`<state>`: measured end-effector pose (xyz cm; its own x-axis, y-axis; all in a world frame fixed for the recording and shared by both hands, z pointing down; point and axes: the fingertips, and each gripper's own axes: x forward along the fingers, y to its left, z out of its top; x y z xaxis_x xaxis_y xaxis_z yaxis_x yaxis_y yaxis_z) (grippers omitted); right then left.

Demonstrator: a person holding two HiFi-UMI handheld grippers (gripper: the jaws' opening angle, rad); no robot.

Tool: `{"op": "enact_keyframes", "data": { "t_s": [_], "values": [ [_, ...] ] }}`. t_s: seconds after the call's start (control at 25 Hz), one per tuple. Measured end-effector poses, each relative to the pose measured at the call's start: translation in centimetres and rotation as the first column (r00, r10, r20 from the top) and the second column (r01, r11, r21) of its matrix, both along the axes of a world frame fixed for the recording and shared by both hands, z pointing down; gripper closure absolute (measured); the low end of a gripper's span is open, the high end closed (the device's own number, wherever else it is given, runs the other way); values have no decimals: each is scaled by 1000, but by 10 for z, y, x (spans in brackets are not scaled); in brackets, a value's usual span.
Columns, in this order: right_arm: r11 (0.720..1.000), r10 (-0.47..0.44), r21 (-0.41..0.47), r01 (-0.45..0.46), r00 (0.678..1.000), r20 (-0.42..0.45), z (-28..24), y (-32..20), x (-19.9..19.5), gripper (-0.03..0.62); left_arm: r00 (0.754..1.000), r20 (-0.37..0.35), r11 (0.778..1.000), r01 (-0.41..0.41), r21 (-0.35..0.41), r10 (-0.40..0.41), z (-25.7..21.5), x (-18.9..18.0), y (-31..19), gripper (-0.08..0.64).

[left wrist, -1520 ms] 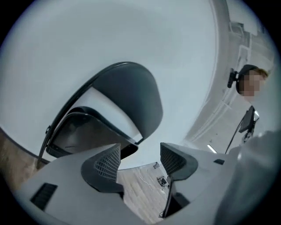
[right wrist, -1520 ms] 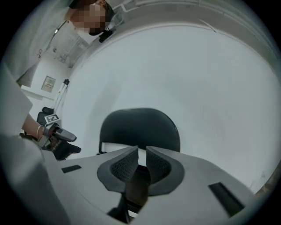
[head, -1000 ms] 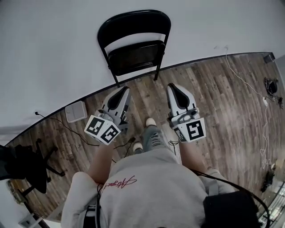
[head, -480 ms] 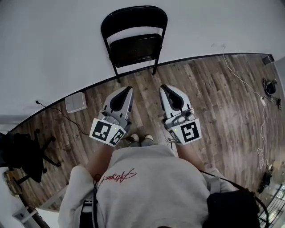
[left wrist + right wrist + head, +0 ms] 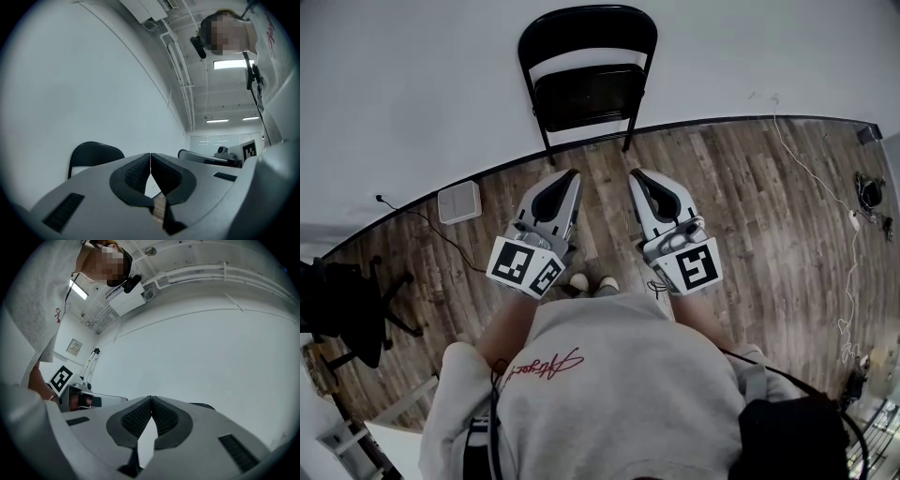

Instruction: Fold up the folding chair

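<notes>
A black folding chair (image 5: 588,80) stands unfolded against the white wall at the top of the head view, its seat down. My left gripper (image 5: 565,181) and right gripper (image 5: 639,178) are held side by side in front of my body, pointing toward the chair and well short of it, both shut with nothing between the pads. In the left gripper view the chair's backrest (image 5: 93,152) shows left of the shut left gripper (image 5: 150,154). In the right gripper view a sliver of the chair (image 5: 202,405) shows behind the shut right gripper (image 5: 151,398).
A wood plank floor (image 5: 741,197) runs up to the white wall (image 5: 412,94). A white box (image 5: 457,202) with a cable lies at the wall on the left. A black office chair (image 5: 342,314) stands far left. Cables (image 5: 853,216) trail along the right.
Both grippers have come closer together and moved up the picture toward the chair. The person's feet have drawn in under the body.
</notes>
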<state>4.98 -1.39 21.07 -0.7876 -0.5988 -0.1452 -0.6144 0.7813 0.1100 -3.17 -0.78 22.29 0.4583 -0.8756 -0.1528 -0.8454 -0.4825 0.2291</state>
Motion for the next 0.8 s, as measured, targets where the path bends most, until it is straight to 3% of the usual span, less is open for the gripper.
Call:
{"op": "enact_keyframes", "data": {
  "t_s": [0.8],
  "values": [
    [1000,-8,9,8,1000,16,-3,23,-4,575,1000,-20,1000,-22,-14,22,3,5,16,541]
  ]
}}
